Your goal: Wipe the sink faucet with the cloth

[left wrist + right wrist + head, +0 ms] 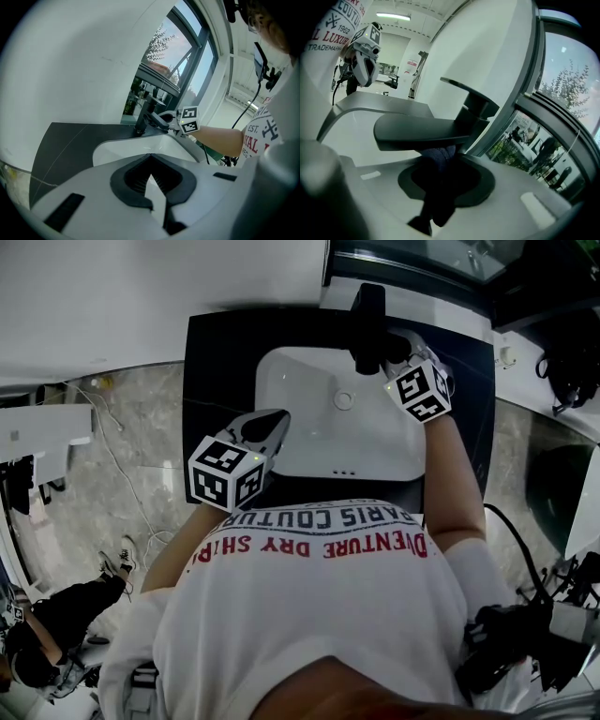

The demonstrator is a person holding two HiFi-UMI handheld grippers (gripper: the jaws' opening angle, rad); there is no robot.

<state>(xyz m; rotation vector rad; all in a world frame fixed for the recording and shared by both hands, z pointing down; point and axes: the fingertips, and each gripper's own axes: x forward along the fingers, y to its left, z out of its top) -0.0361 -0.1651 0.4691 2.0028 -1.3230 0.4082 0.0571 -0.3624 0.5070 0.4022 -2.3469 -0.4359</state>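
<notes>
Gripping the dark cloth [439,157], the right claw [437,185] holds it beneath the faucet [419,132] spout; the left claw [151,177] is closed, empty.

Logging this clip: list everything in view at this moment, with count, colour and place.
Sink: one, white, set in the countertop.
Countertop: one, black, around the sink.
Faucet: one, black, at the sink's back edge.
Drain: one, pale, in the basin floor.
Cloth: one, dark blue, under the faucet spout.
Window: one, dark-framed, behind the faucet.
Cable: one, white, on the floor left of the countertop.
Bystander: one, dark clothes, lower left on the floor.
Left tongs: shut, empty, over the sink's left edge.
Right tongs: shut on the cloth, at the faucet.
</notes>
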